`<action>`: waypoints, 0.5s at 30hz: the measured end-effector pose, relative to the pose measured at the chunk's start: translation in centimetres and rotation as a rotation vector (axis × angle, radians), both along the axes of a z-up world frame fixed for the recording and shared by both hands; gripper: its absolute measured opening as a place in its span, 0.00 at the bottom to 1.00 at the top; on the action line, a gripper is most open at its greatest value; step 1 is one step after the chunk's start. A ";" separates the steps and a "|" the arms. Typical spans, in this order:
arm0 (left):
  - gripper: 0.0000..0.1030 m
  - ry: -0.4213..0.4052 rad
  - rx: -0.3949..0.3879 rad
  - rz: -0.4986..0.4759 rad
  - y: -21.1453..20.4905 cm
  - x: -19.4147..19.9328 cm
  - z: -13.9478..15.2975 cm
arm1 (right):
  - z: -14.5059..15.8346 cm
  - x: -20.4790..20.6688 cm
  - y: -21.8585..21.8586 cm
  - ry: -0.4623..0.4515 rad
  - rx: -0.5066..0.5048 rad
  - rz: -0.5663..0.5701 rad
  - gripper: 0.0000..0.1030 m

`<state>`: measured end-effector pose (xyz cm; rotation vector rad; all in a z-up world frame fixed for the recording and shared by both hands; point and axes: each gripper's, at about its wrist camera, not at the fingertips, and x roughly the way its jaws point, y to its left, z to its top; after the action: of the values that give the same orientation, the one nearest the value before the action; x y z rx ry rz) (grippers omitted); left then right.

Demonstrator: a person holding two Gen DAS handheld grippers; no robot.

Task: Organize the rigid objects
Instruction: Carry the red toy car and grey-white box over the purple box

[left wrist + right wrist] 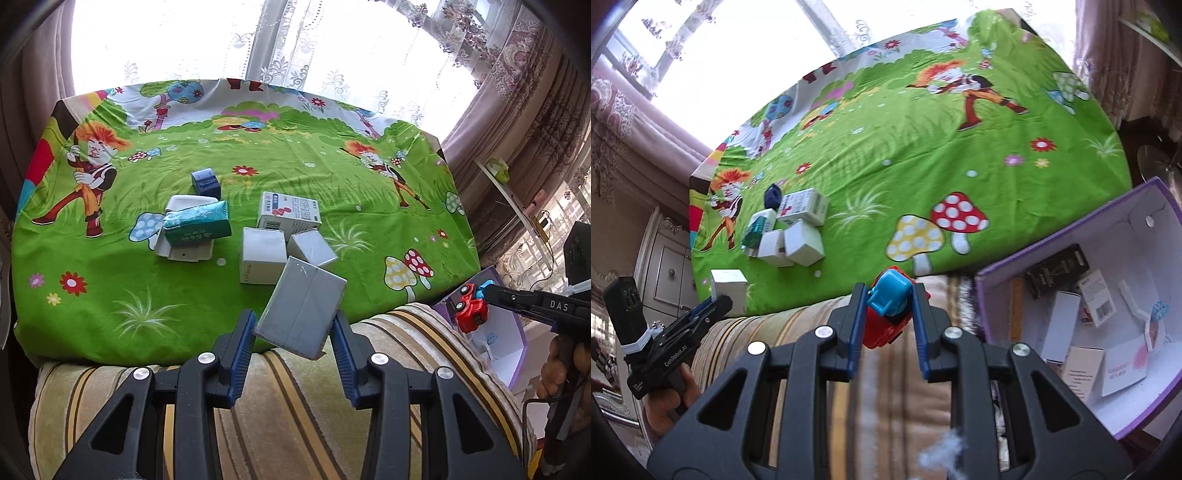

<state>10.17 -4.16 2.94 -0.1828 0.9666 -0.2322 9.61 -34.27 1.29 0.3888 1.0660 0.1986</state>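
Above the near edge of the desk (110,295), with its green cartoon cloth, the left tongs (293,334) are clenched on a tilted grey box (301,306), held clear of the cloth. Just beyond that grey box lie two more grey boxes (263,258), a white printed carton (290,212), a teal packet (197,223) on a white tray (184,251), and a dark blue box (206,181). To the right of the grey box, the right tongs (888,302) are grasping a red toy car (882,326) with a blue part (888,297), just beside an open purple-edged box (1071,236) holding small cartons.
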 end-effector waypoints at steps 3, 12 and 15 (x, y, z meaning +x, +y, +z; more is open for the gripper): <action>0.41 -0.001 0.000 -0.030 -1.4 -0.1 0.3 | -0.8 -1.3 -4.0 0.017 -0.009 -0.073 0.27; 0.41 -0.004 0.015 -0.135 -6.9 -0.5 1.1 | -4.3 -4.7 -14.2 0.084 -0.022 -0.268 0.27; 0.41 -0.007 0.018 -0.183 -9.3 -0.6 1.5 | -5.4 -5.1 -16.3 0.097 -0.026 -0.314 0.27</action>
<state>9.57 -13.44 4.45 -0.0763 0.9793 -0.3915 4.46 -50.57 -4.08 0.5409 1.0867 -0.1150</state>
